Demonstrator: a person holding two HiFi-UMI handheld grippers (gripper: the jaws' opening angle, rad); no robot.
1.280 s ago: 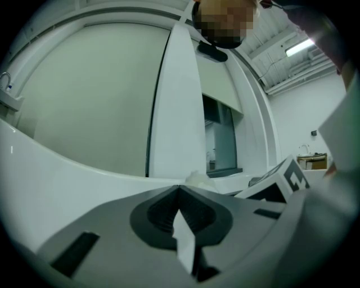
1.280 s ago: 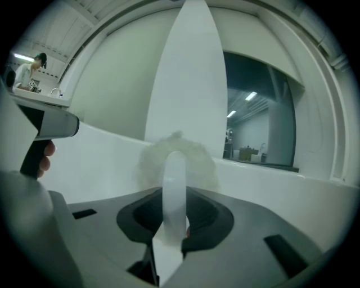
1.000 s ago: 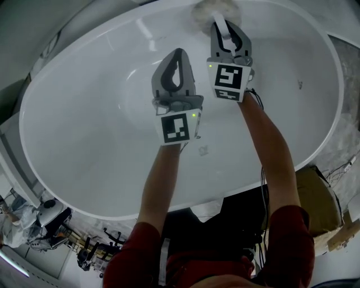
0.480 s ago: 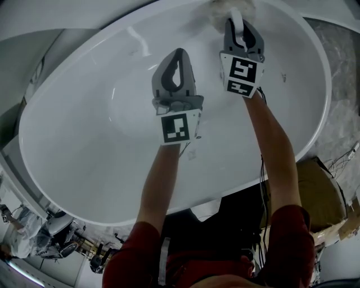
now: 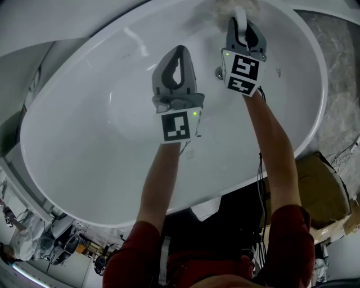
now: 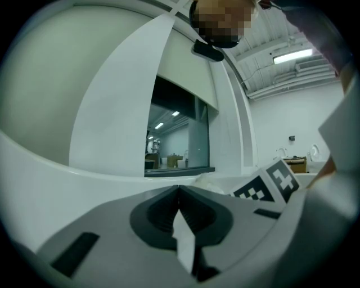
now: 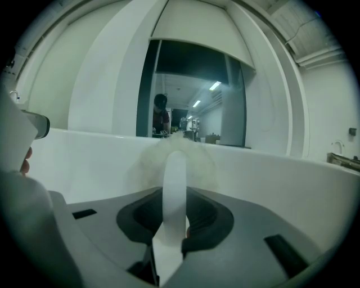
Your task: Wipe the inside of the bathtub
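The white oval bathtub (image 5: 73,180) fills the head view. My right gripper (image 5: 242,16) reaches to the tub's far wall and is shut on the white handle (image 7: 174,180) of a fluffy cream duster (image 5: 224,8). The duster's head (image 7: 147,160) presses on the white inner wall just beyond the jaws. My left gripper (image 5: 179,53) hovers over the middle of the tub, left of the right one, its jaws shut, tips meeting (image 6: 179,191). A thin white strip shows low between its jaws. The right gripper's marker cube (image 6: 270,183) shows at the left gripper view's right.
A metal drain fitting (image 5: 219,72) sits on the tub wall between the two grippers. A cardboard box (image 5: 322,194) stands outside the tub at right, cluttered gear (image 5: 56,236) at lower left. A dark window (image 7: 185,95) lies beyond the tub's far rim.
The right gripper and duster have slid a little rightward along the far wall. The drain fitting has come into sight. The left gripper has held its place.
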